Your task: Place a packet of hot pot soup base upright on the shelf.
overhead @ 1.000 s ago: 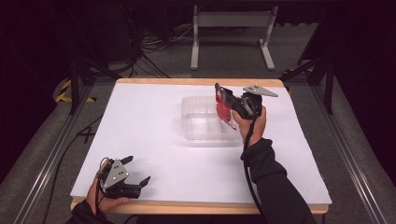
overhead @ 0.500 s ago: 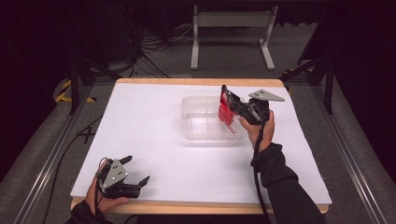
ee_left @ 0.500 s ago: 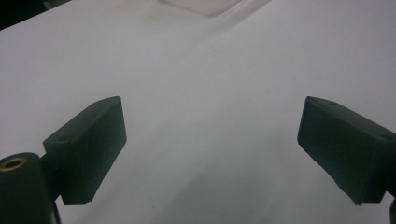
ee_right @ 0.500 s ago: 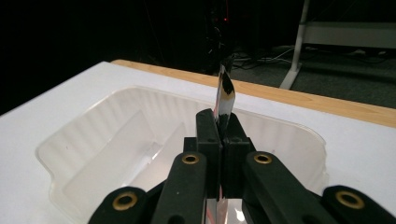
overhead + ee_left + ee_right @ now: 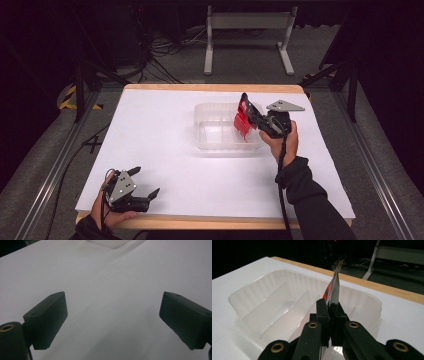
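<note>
Two grippers show in the high view: the left gripper (image 5: 142,186) rests near the front left corner of the white-covered table (image 5: 160,135) with jaws spread apart, while the right gripper (image 5: 248,114) holds a flat red foil packet (image 5: 242,121) over the right end of a clear ribbed plastic tray (image 5: 220,132). From the left gripper view, the left gripper (image 5: 113,318) stands wide open over bare white table (image 5: 120,277). From the right gripper view, the right gripper (image 5: 330,312) is clamped on the packet (image 5: 334,288), which stands on edge above the divided tray (image 5: 269,305).
</note>
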A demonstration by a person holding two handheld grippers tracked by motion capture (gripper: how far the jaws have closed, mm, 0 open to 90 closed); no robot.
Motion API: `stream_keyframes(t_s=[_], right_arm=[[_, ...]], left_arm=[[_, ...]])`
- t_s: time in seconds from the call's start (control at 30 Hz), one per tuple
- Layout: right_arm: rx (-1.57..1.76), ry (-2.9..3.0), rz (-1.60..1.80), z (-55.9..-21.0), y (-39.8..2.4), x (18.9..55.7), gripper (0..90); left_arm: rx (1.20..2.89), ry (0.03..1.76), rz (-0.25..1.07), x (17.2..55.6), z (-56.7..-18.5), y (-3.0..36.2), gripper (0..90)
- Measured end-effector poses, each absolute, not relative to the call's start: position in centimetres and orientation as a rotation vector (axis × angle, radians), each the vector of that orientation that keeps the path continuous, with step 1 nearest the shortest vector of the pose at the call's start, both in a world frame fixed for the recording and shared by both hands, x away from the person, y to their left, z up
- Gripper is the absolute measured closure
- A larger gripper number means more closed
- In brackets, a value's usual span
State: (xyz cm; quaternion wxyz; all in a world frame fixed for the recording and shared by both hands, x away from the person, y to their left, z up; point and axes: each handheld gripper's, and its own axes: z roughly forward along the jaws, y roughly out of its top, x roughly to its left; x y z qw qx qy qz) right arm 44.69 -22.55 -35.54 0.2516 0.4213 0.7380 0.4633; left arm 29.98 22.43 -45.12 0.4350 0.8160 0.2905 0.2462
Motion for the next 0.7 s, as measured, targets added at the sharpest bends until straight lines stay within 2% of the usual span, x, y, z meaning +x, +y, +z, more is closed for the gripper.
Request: stream_keyframes(t_s=[0.7], right_arm=[[1.098,2.114,1.132,-35.88,-22.34,45.08,87.1]], left_arm=[[2.041,0.717,0.617,29.95,-45.12,22.43,8.6]])
